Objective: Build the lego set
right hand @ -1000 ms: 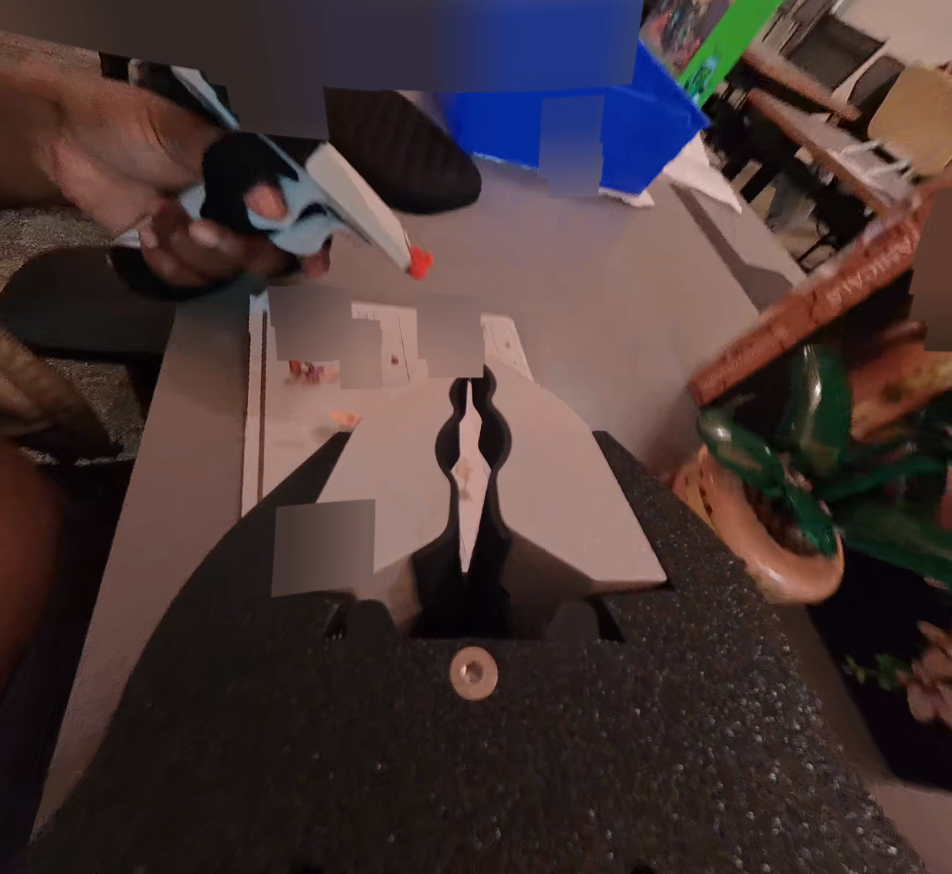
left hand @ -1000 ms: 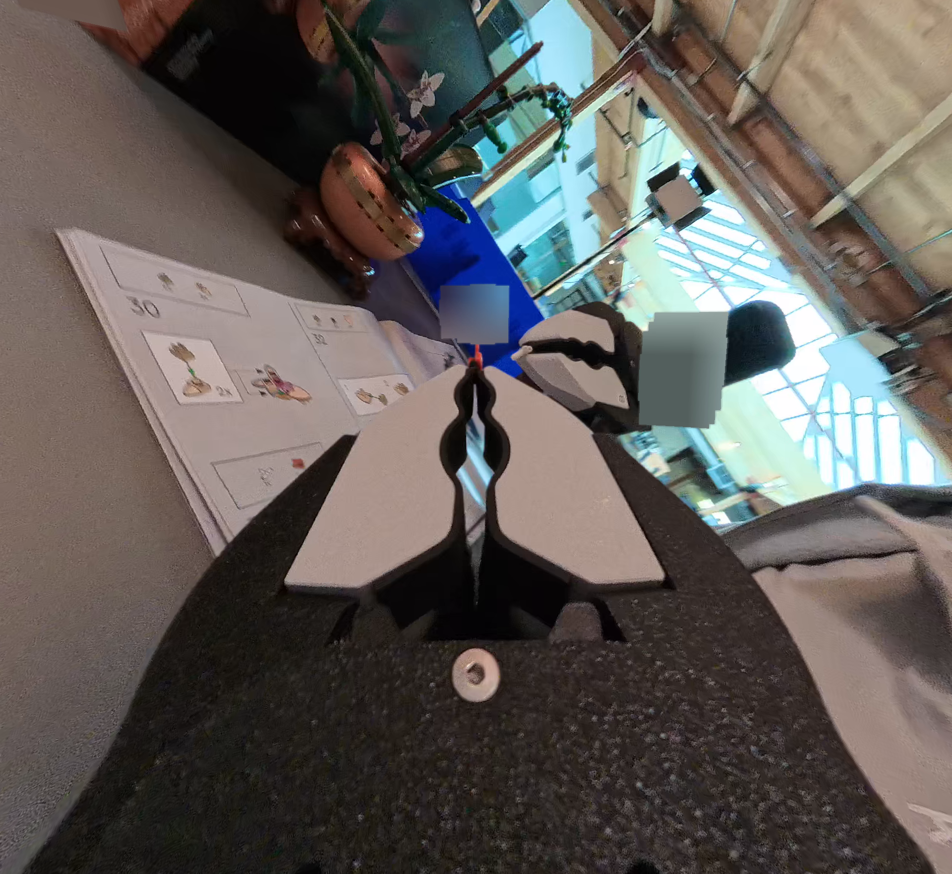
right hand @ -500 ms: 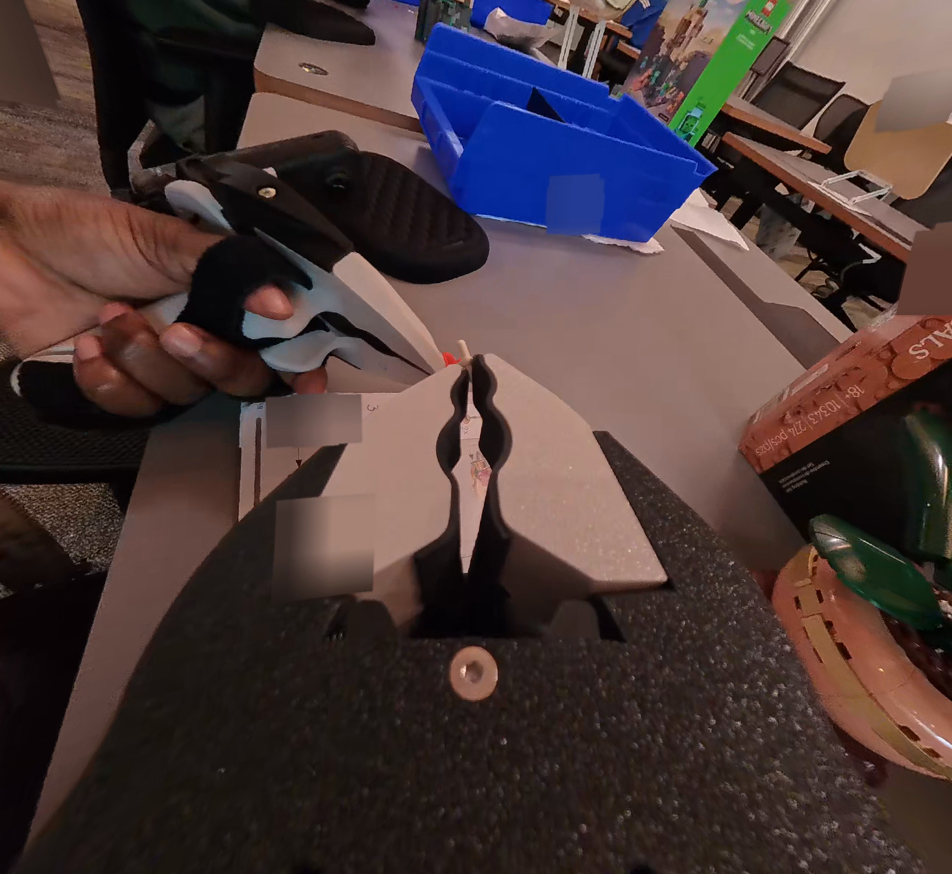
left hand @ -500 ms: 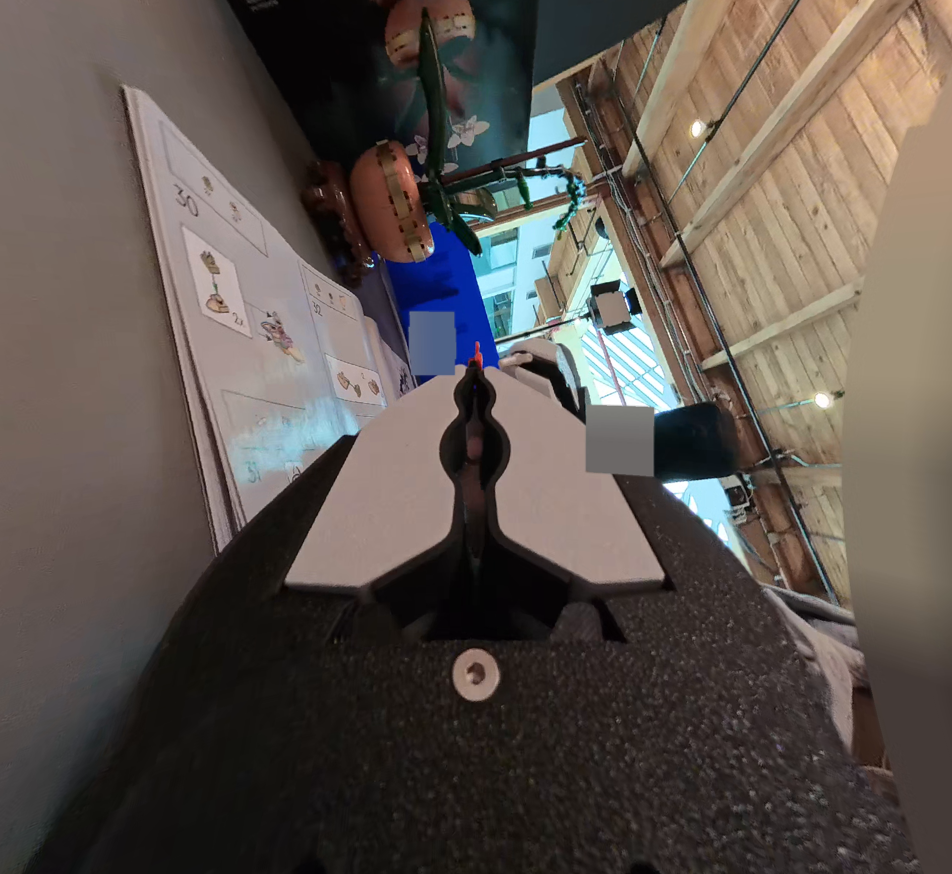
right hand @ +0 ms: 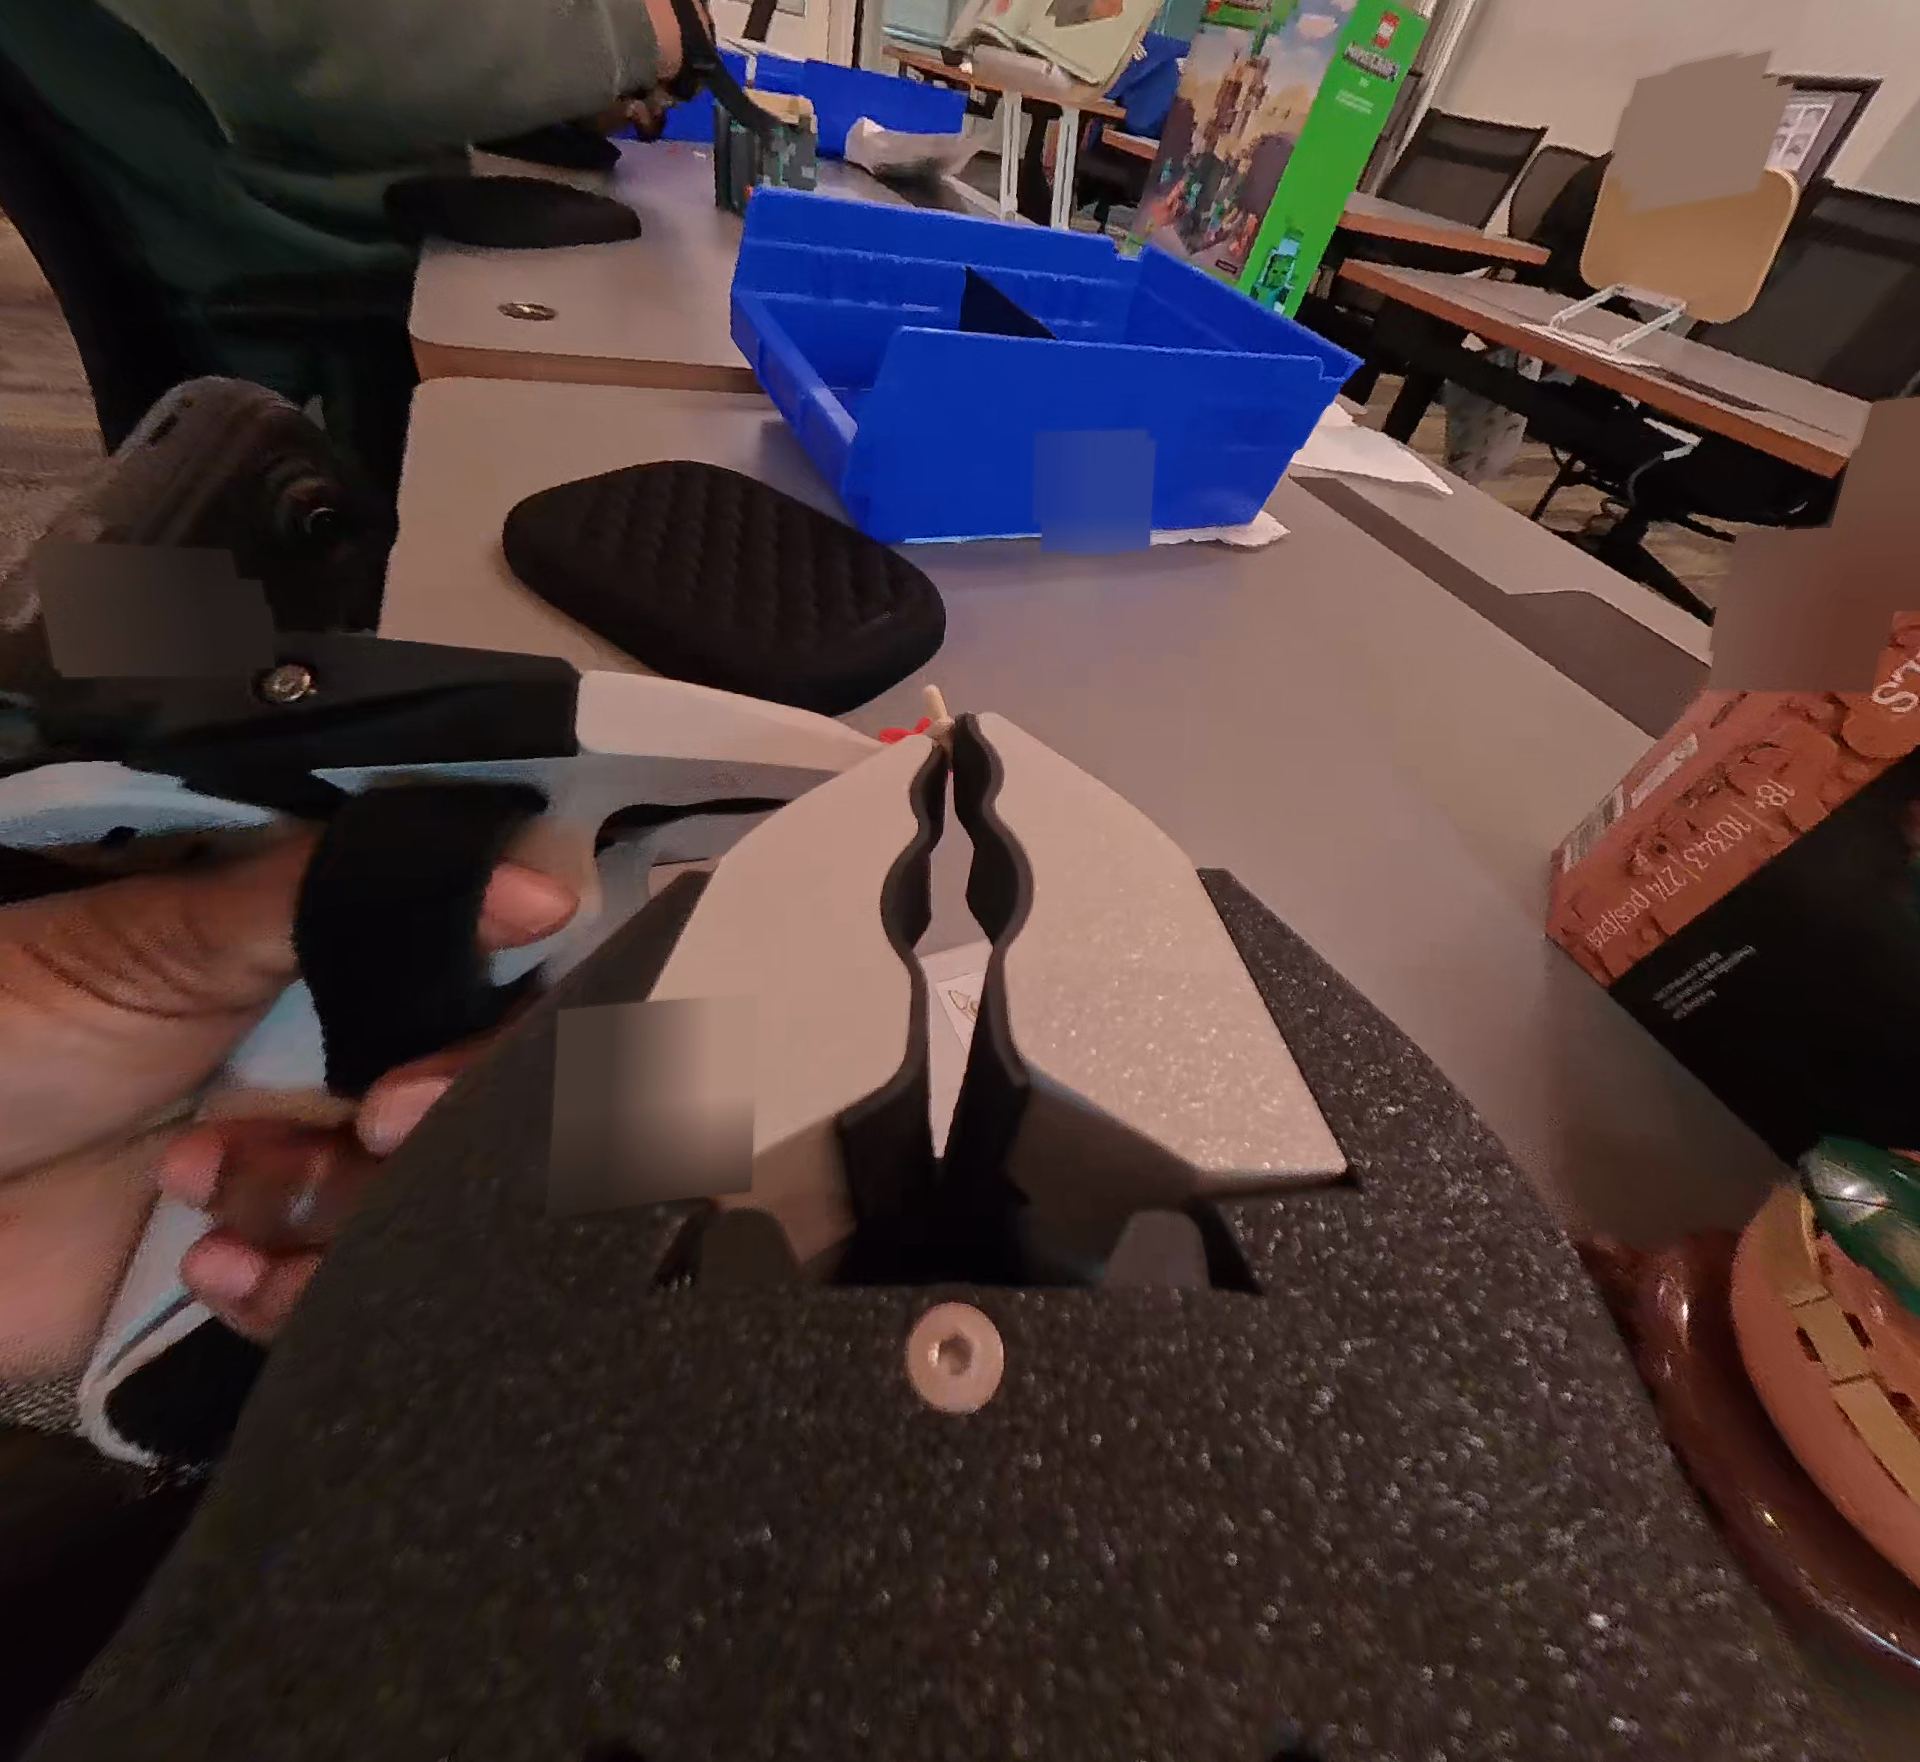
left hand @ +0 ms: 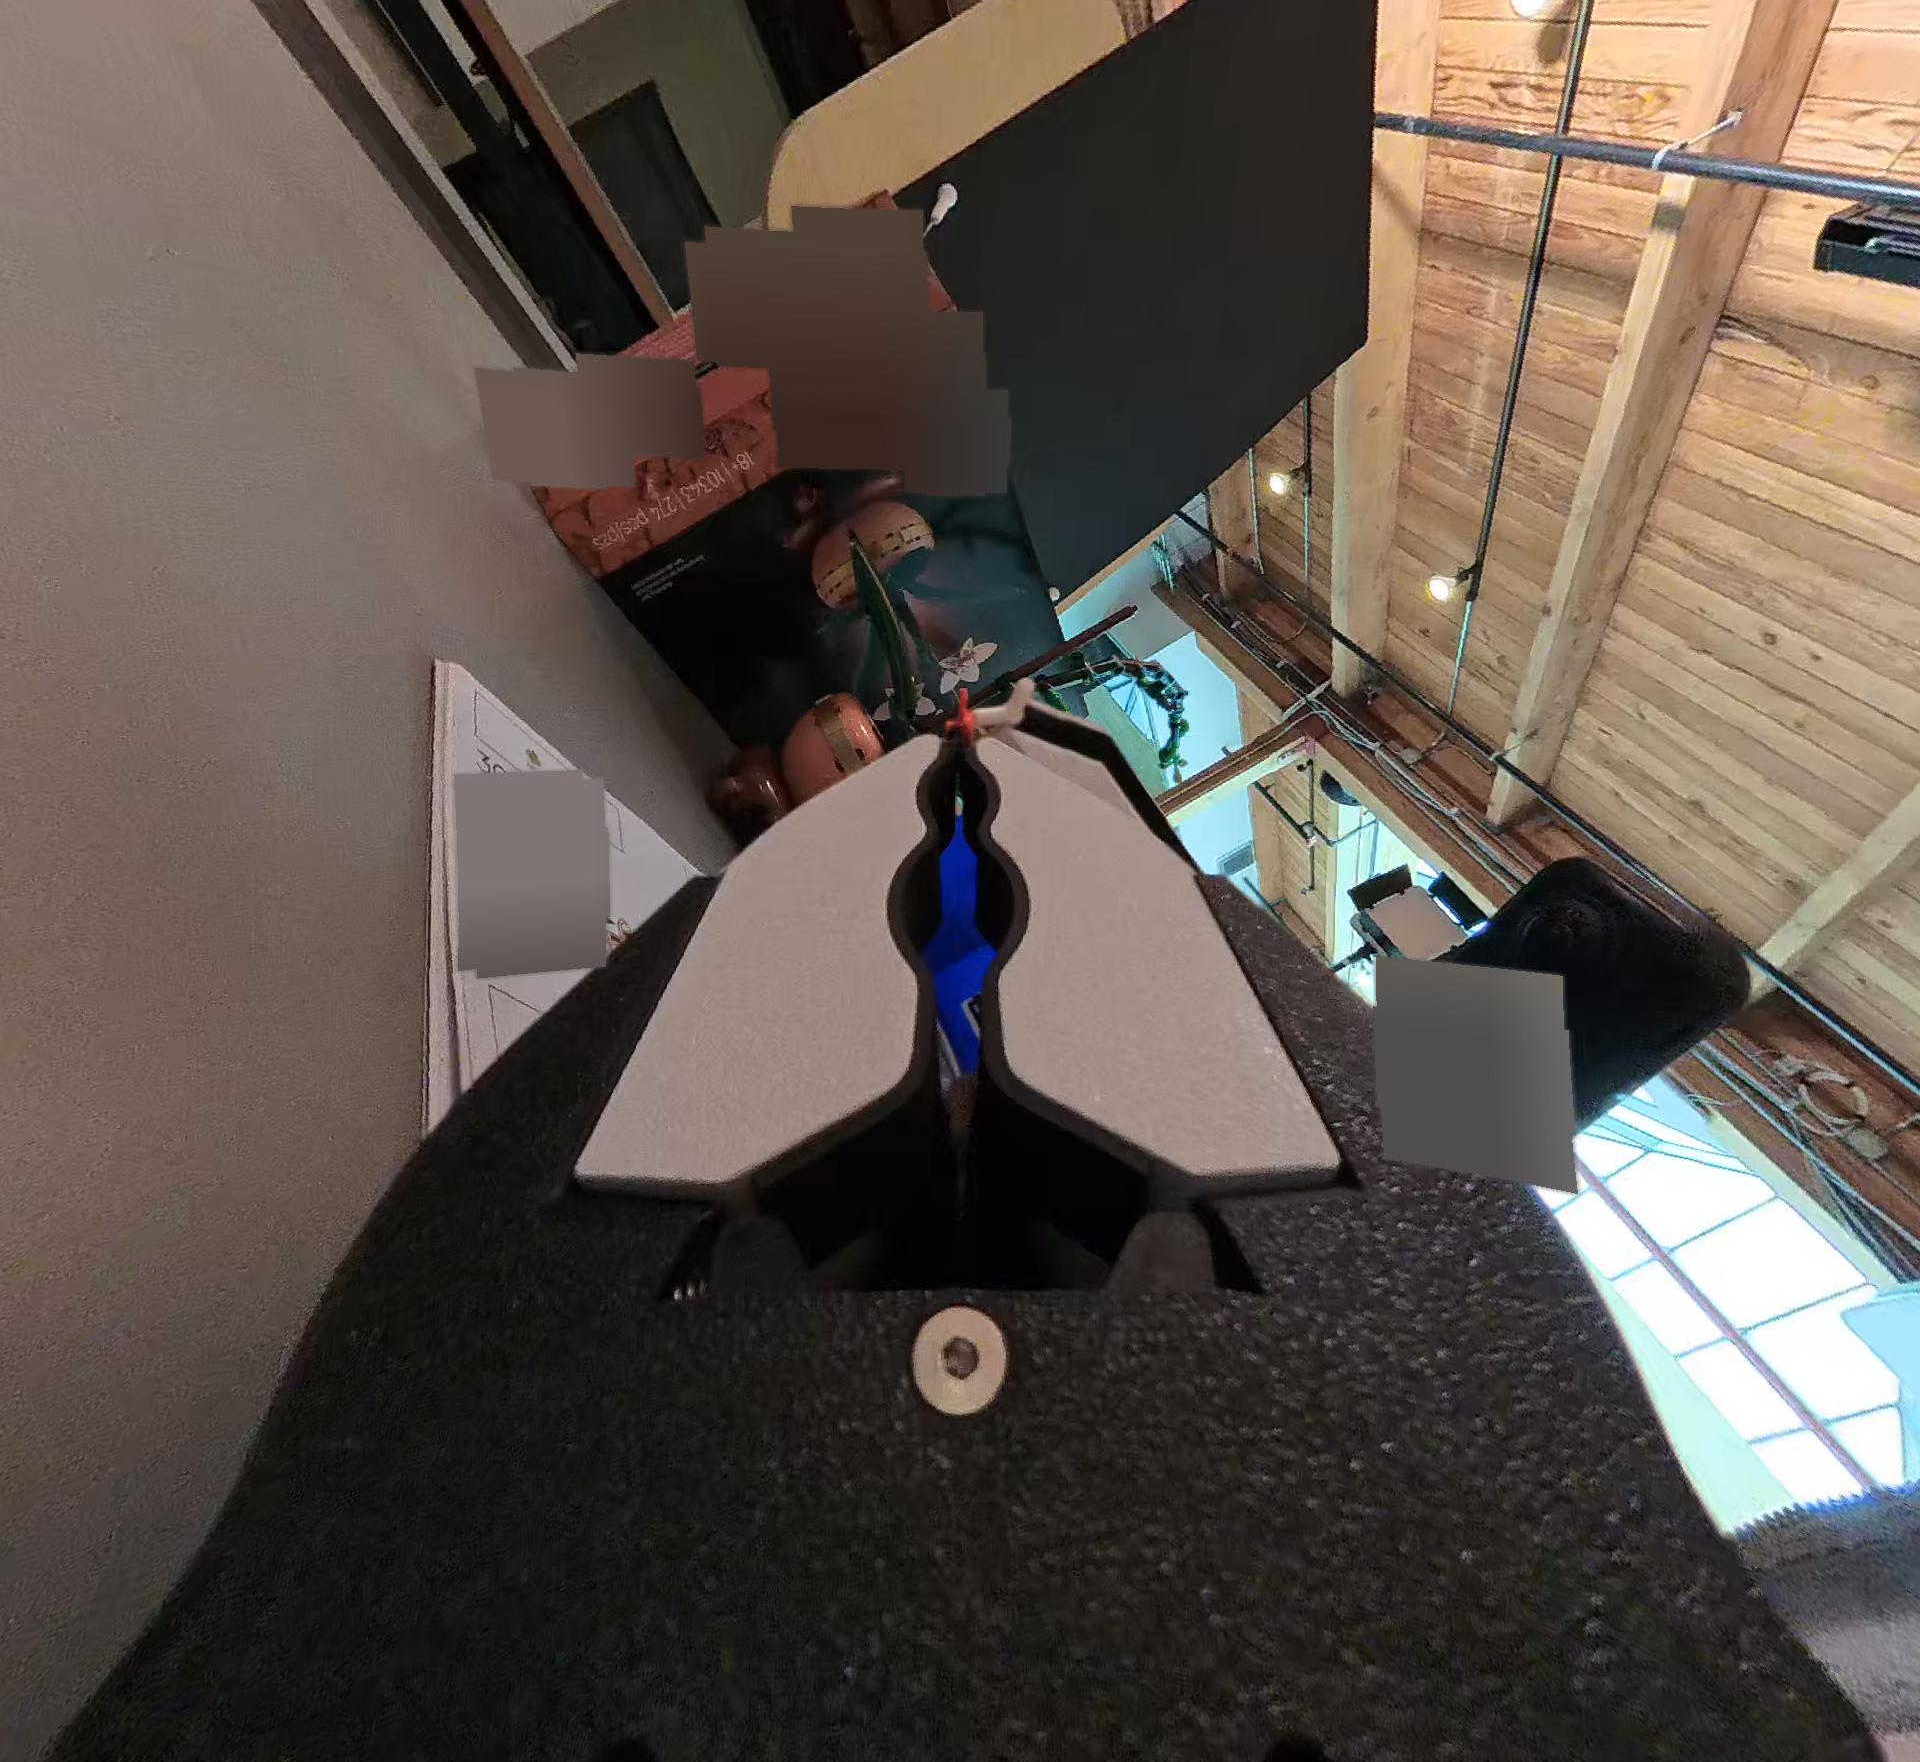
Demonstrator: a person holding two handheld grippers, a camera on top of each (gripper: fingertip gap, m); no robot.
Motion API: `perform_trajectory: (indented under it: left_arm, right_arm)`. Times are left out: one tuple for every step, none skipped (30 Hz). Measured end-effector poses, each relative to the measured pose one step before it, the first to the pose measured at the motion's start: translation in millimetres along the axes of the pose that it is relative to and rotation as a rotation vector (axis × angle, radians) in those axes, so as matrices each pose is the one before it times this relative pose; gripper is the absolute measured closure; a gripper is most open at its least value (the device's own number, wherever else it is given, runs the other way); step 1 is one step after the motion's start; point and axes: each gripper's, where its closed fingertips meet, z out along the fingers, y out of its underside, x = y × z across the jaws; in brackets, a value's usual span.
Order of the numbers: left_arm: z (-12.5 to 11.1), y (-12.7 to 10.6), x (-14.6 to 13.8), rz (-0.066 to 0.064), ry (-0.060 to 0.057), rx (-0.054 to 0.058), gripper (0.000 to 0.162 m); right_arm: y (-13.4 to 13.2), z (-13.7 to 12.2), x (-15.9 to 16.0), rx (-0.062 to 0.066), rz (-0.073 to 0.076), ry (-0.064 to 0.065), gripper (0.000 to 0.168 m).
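Observation:
My left gripper (left hand: 961, 751) is shut on a tiny red lego piece (left hand: 962, 723) that sticks out past its tips. My right gripper (right hand: 951, 741) is shut on a small cream-white stick piece (right hand: 935, 704). The two gripper tips meet, and the white piece (left hand: 1006, 702) touches the red one. In the right wrist view the left gripper (right hand: 868, 751) comes in from the left, held by a hand, with the red piece (right hand: 902, 732) at its tip. The lego plant model in a brown pot (left hand: 831, 746) stands behind, on the grey table (right hand: 1299, 673).
An open instruction booklet (left hand: 468, 1016) lies under the grippers. The set's dark box (right hand: 1756, 891) stands at the right by the pot (right hand: 1829, 1349). A blue bin (right hand: 1039, 403) and a black pad (right hand: 717, 580) sit farther back. A person in a green sleeve (right hand: 312, 50) works at the adjoining table. The grippers are tip to tip, or close to it.
Both grippers have risen and come together until their tips meet. The red and white pieces, apart a second ago, now touch. Both stay shut.

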Motion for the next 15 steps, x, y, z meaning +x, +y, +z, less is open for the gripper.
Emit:
perform_trajectory:
  left_arm:
    - [0.09, 0.32, -1.35, -0.0103, -0.0038, 0.0001, 0.162]
    - [-0.32, -0.19, -1.67, -0.0083, -0.0024, 0.0, 0.162]
    - [-0.52, -0.18, -1.47, -0.0068, -0.002, -0.0006, 0.162]
    - [-0.37, -0.47, -0.72, -0.0056, -0.0008, 0.0015, 0.162]
    - [-0.12, -0.29, 0.01, -0.0009, 0.0007, 0.0007, 0.162]
    - [-0.14, -0.2, -0.13, 0.0026, -0.003, 0.0019, 0.162]
    - [-0.04, -0.03, -0.2, 0.0015, -0.0015, 0.0013, 0.162]
    - [-0.05, 0.19, -0.15, -0.0022, -0.0002, -0.0019, 0.162]
    - [0.07, 0.12, -0.09, -0.003, 0.0003, -0.0018, 0.162]
    - [0.0, 0.21, -0.09, 0.0002, -0.0005, -0.0014, 0.162]
    - [0.29, 0.65, 0.04, 0.0036, -0.0023, -0.0037, 0.162]
    - [0.32, 0.45, 0.1, 0.0051, -0.0015, -0.0017, 0.162]
    - [-0.07, -0.03, -0.17, 0.002, -0.0029, 0.0028, 0.162]
    - [-0.08, 0.02, -0.01, 0.0, 0.0005, 0.0015, 0.162]
    - [-0.18, -0.43, 0.55, 0.0015, 0.0029, 0.0024, 0.162]
  right_arm:
    - [1.51, 0.38, 0.47, -0.0042, -0.0037, 0.0079, 0.166]
    - [0.75, -0.5, 0.43, 0.0026, 0.0058, 0.005, 0.166]
    - [0.2, -0.65, 0.59, 0.0043, 0.0111, 0.0032, 0.166]
    - [0.86, -0.2, 0.5, -0.0024, 0.008, 0.0027, 0.162]
    - [1.34, 0.51, 0.18, -0.0077, 0.0, 0.0009, 0.166]
    - [0.6, 0.41, -0.24, -0.0028, -0.0021, -0.0001, 0.166]
    - [-0.08, -0.16, -0.27, 0.0013, -0.0053, 0.0025, 0.166]
    - [0.34, -0.13, 0.04, -0.0031, -0.0113, 0.0049, 0.166]
    - [0.12, -0.3, -0.18, -0.0019, -0.0142, 0.005, 0.166]
    - [-0.62, -0.44, -1.0, 0.0044, -0.0106, 0.0013, 0.166]
    - [-0.25, -0.22, -1.27, 0.0026, -0.0013, 0.0003, 0.167]
    - [0.8, 0.17, -0.63, -0.0058, -0.003, 0.0027, 0.166]
    - [0.67, 0.21, 0.44, -0.0054, -0.0115, 0.0085, 0.167]
    - [0.54, -0.19, 0.84, -0.0053, -0.0146, 0.0116, 0.167]
    - [0.18, -0.29, 0.29, -0.0025, -0.0152, 0.0081, 0.166]
